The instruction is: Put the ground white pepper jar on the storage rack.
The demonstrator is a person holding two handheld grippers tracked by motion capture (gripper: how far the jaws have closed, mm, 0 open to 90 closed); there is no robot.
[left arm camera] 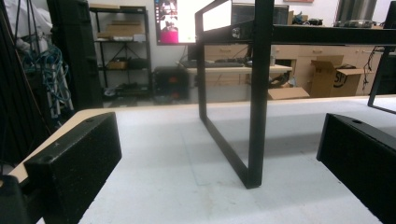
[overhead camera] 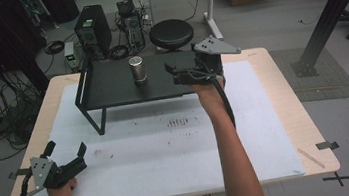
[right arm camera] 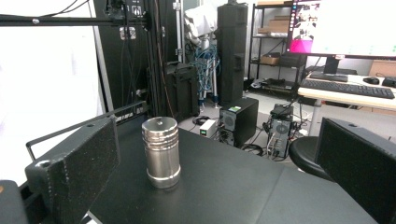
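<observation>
Nearest us, by the counter's (overhead camera: 265, 117) front left corner, our left hand-held gripper (overhead camera: 66, 151) rests low with its jaws spread wide and nothing between them. Past it stands the black shelf (overhead camera: 110, 83), its leg (left arm camera: 254, 116) planted on the white mat. Farther on, at the shelf's right end, our right hand-held gripper (overhead camera: 172, 73) hovers with jaws apart, aimed at the can (overhead camera: 137, 70). We judge the grasp not yet made: the approach is nearly done, while closing on the can and lifting it remain. The can (right arm camera: 161, 151) is a ribbed, silvery metal cylinder, upright near the middle of the shelf top, untouched.
</observation>
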